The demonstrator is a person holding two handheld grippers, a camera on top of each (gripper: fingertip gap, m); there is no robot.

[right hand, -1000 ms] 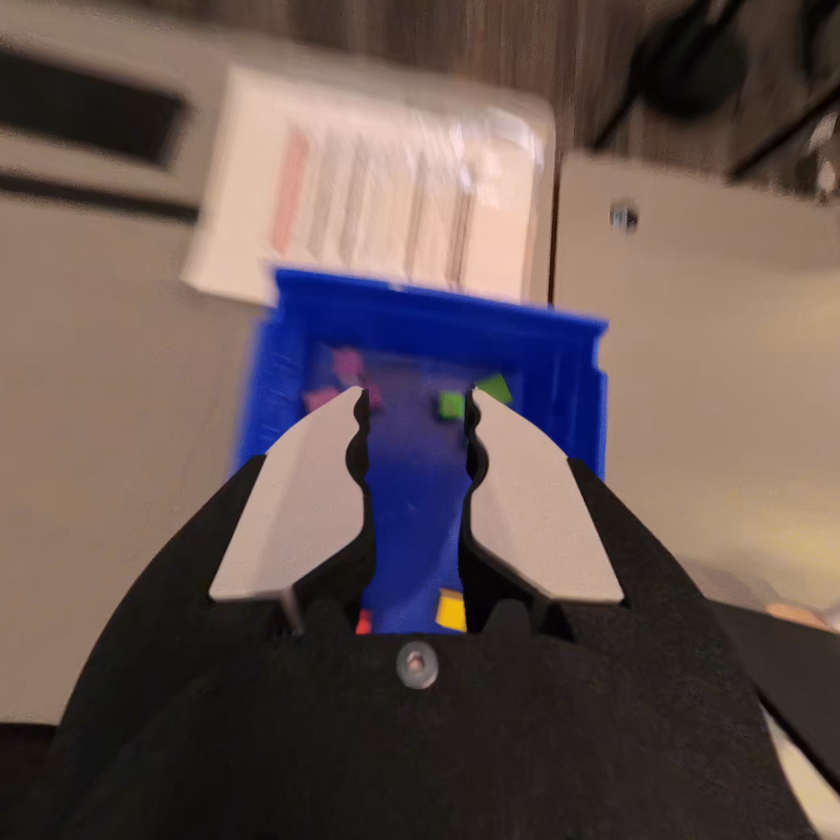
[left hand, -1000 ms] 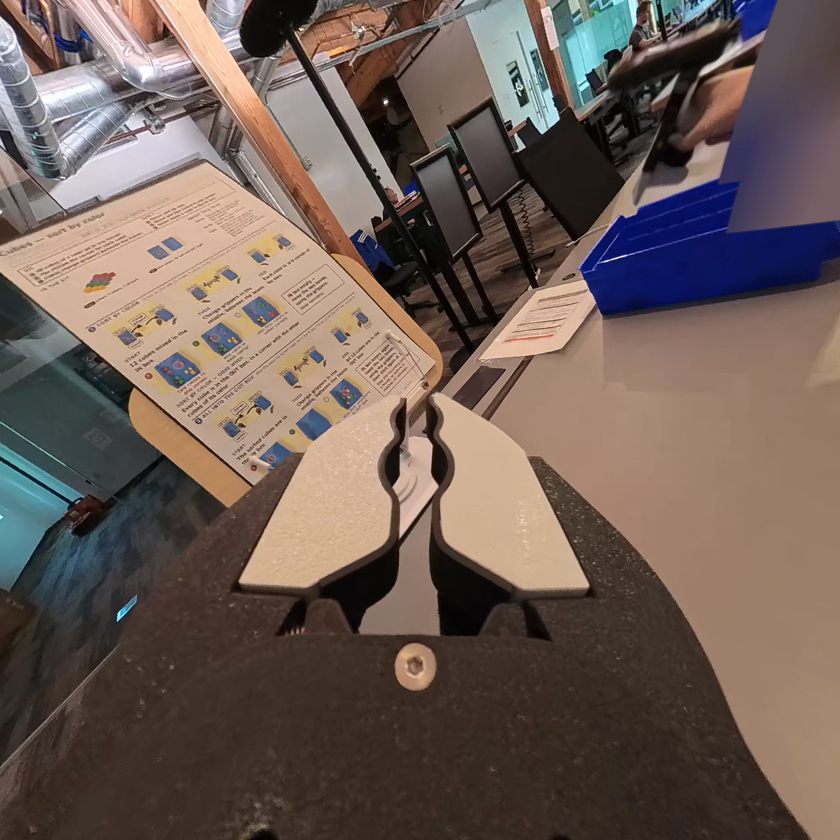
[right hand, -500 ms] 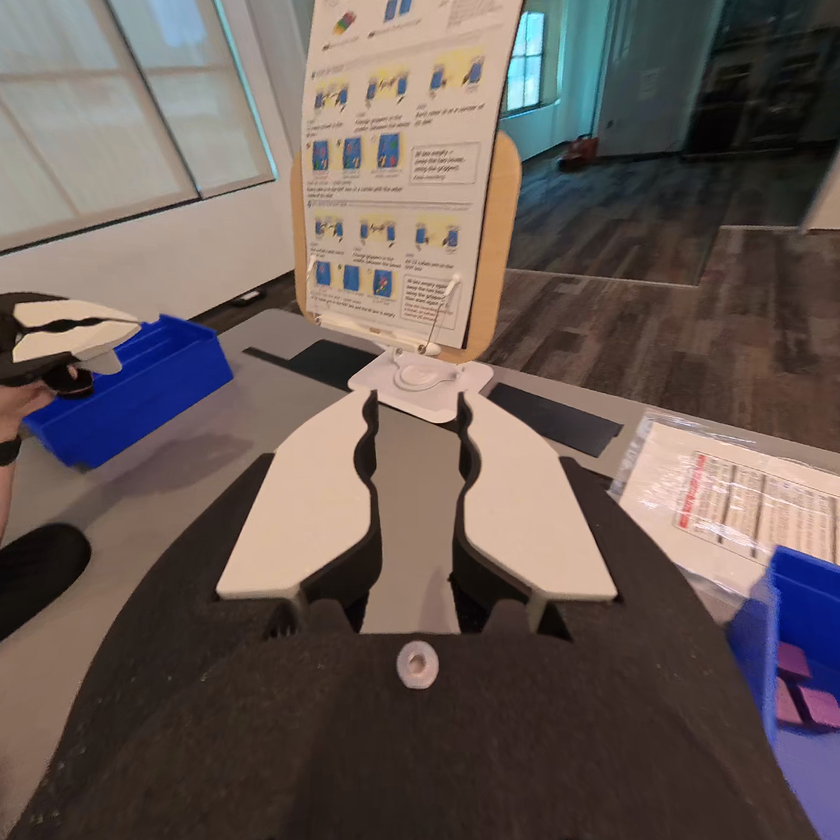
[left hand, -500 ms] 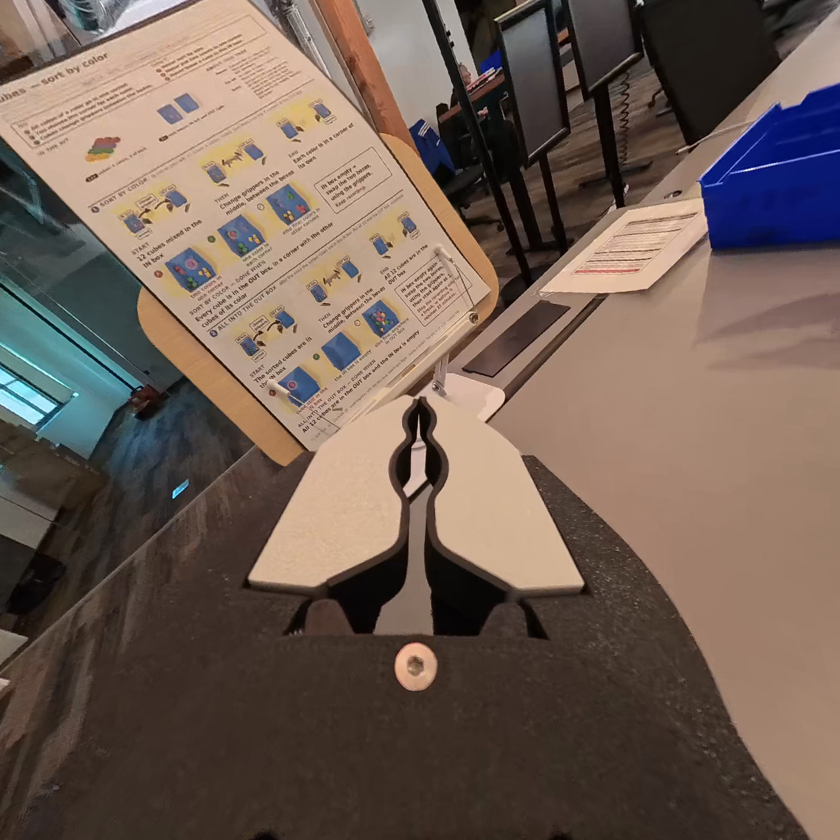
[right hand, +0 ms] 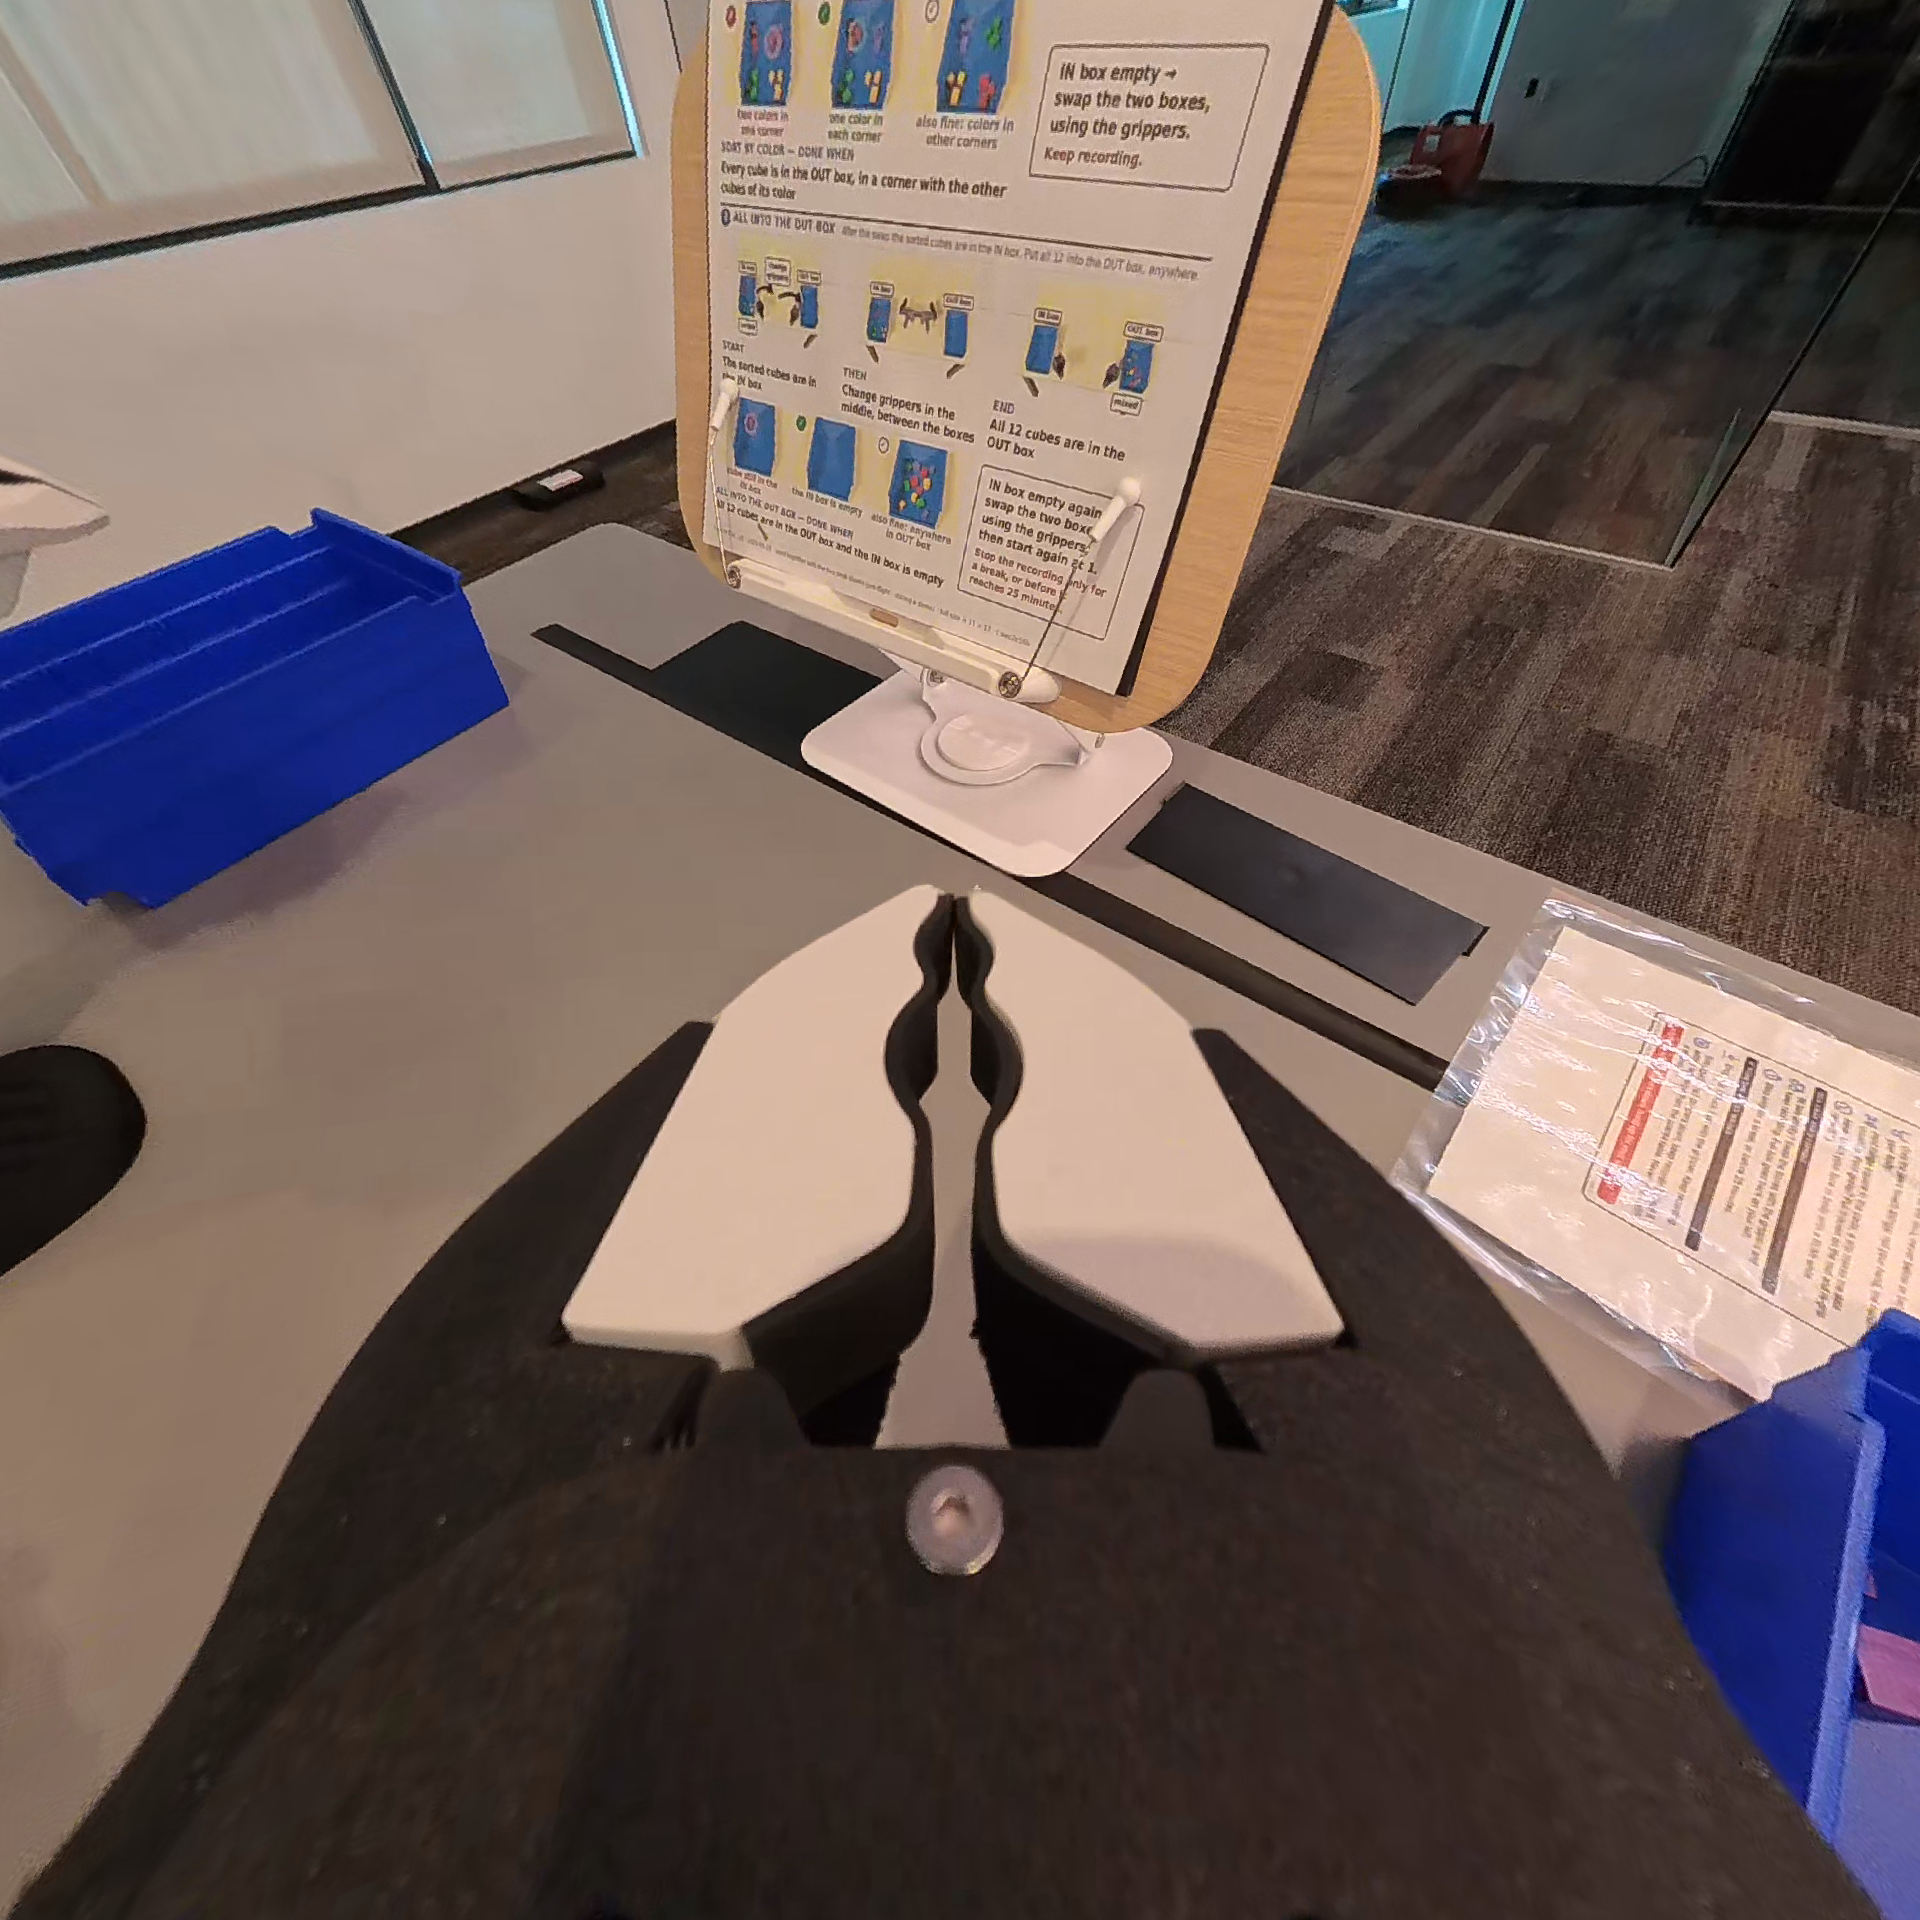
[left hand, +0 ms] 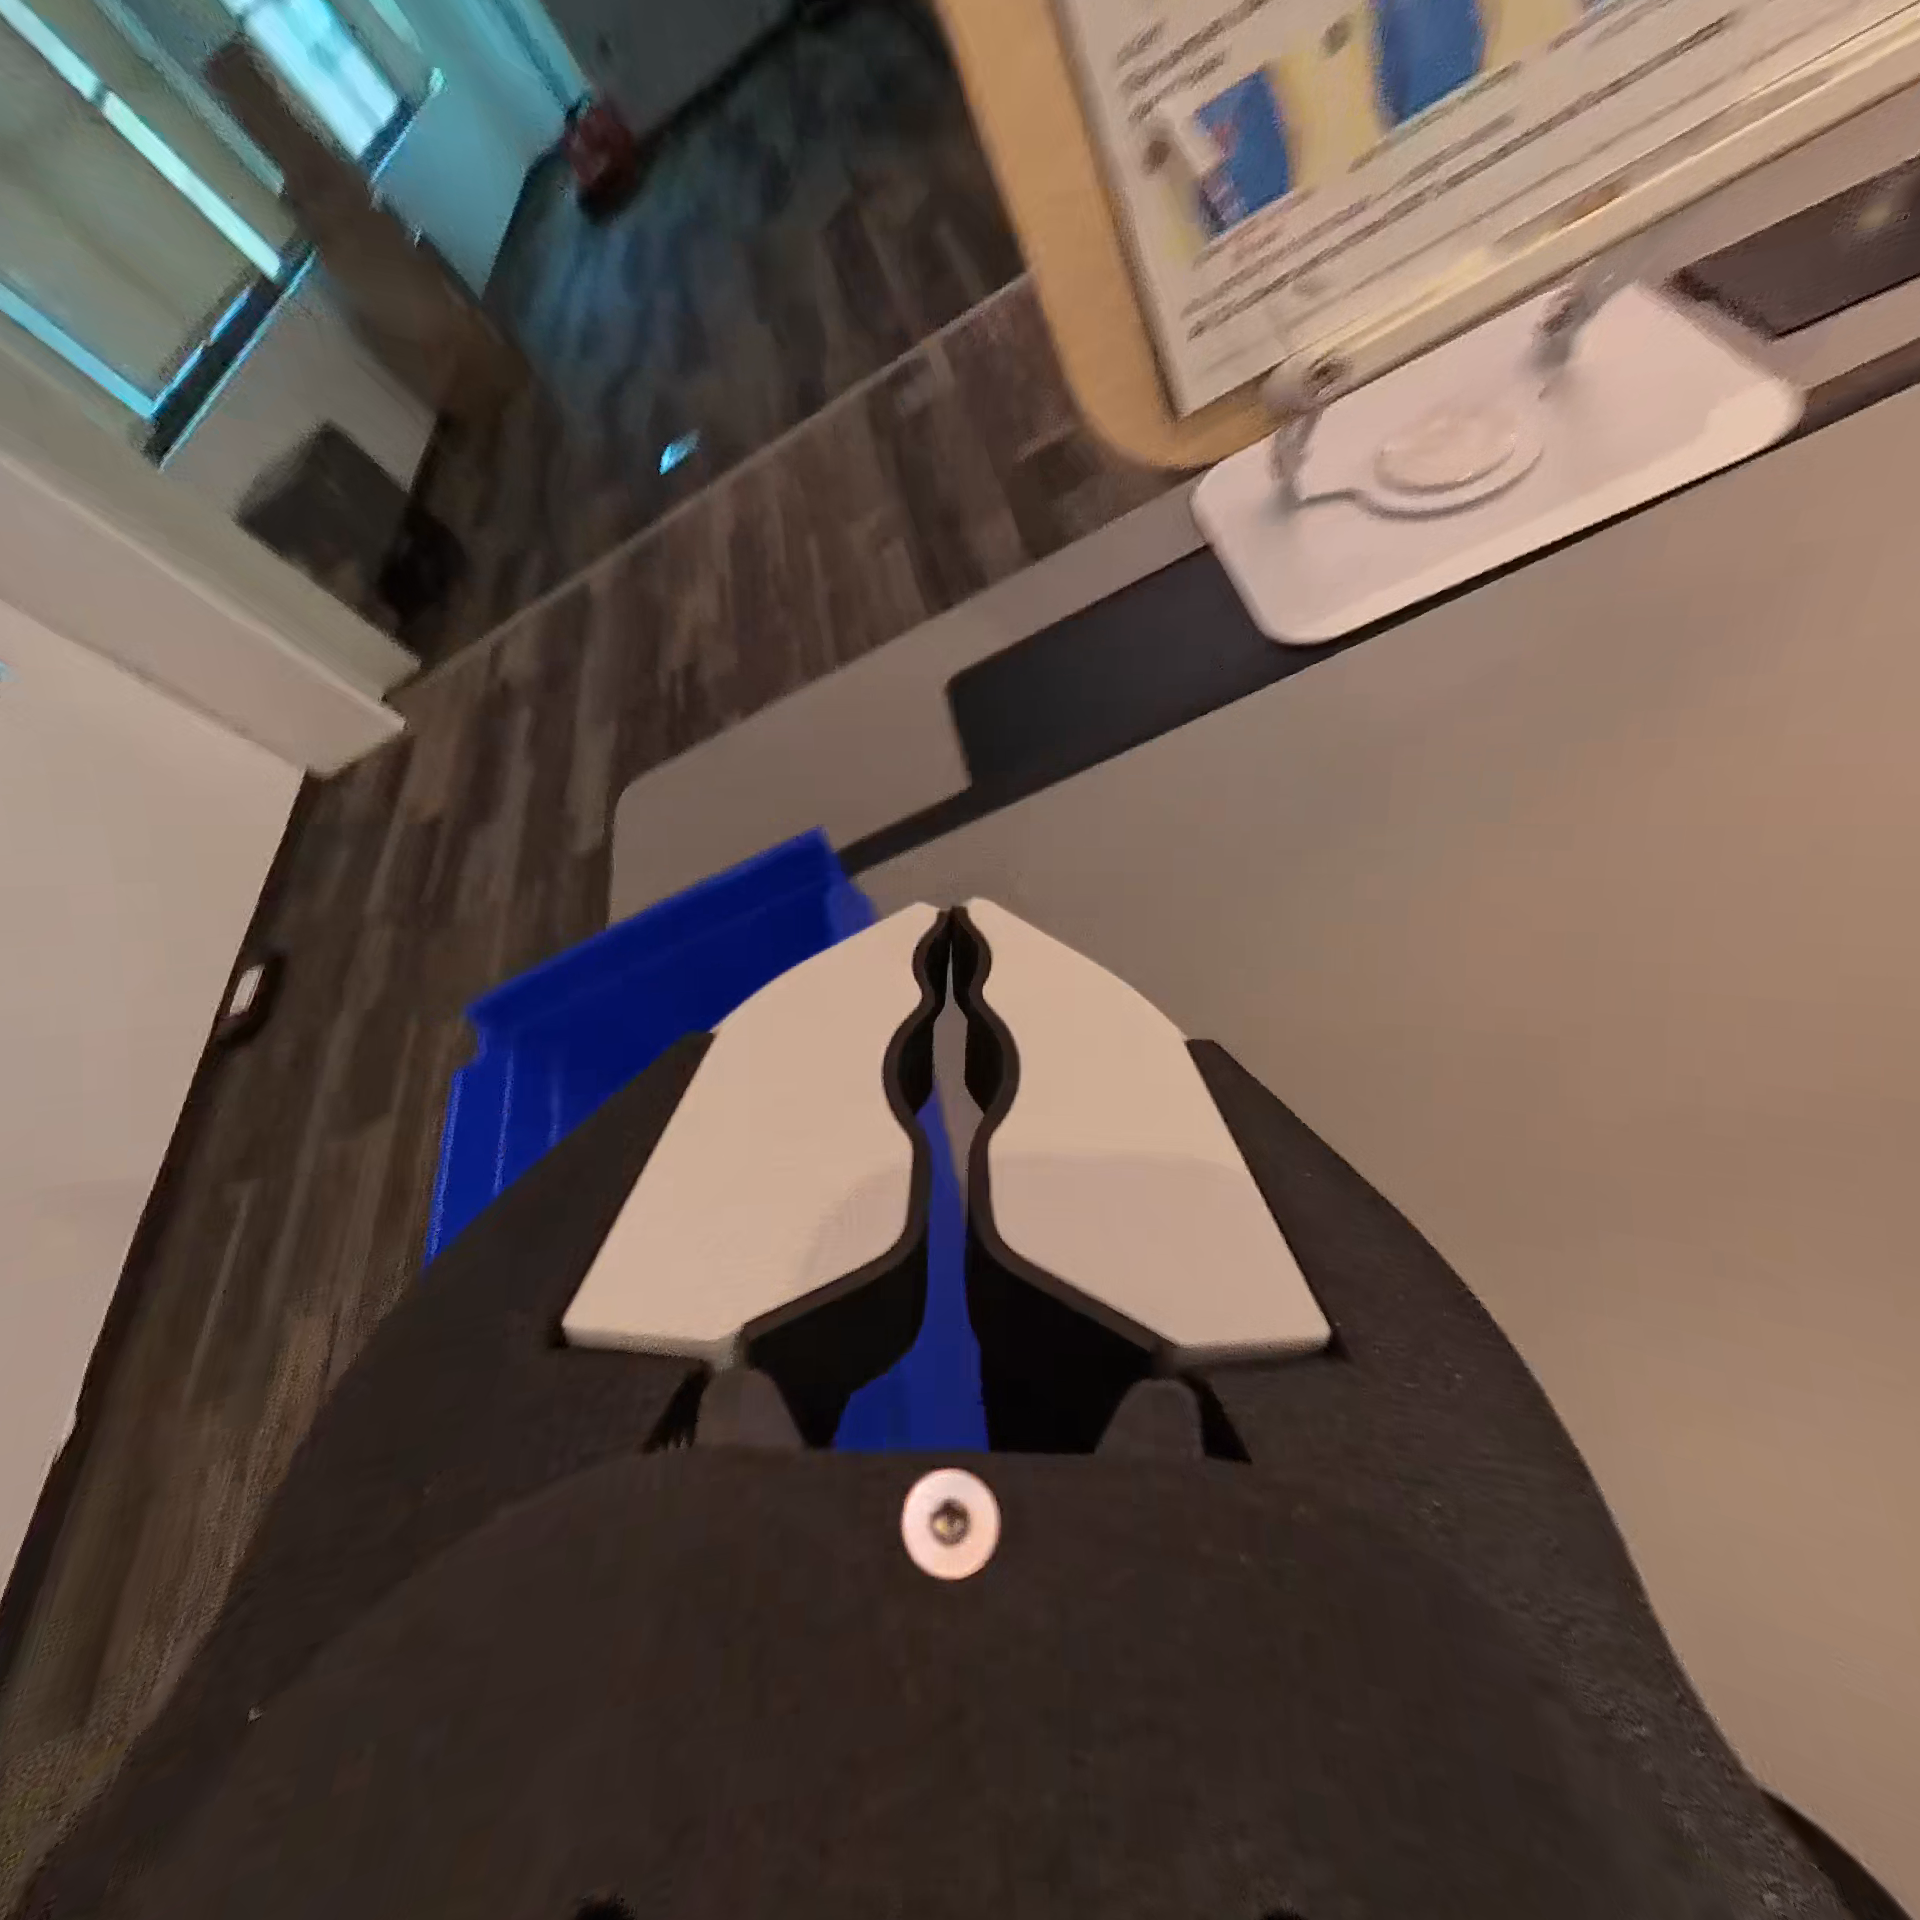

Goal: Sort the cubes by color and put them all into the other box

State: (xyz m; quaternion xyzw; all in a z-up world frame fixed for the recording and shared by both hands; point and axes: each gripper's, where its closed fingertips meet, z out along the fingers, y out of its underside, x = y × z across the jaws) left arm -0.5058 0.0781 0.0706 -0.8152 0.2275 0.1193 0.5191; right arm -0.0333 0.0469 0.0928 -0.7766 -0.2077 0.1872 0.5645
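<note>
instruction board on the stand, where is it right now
In the right wrist view the instruction board stands upright at the table's far edge, straight ahead of the shut right hand-held gripper, right of the empty blue box.

Even, soft indoor light falls from above, with daylight in the windows (right hand: pixel 312 94). The left wrist view is smeared by motion blur, its instruction board (left hand: pixel 1455 156) unreadable; the right wrist view is sharp, bending at its edges.

The left gripper (left hand: pixel 952 914) fills the lower half of its frame: a black, grainy, foam-like body with two pale grey flat fingers (left hand: pixel 769 1153) edged in black, their inner edges wavy. A round silver screw (left hand: pixel 950 1523) sits at centre below them. The right gripper (right hand: pixel 954 904) looks the same, with grey fingers (right hand: pixel 1132 1164), black body and silver screw (right hand: pixel 954 1521).
</note>
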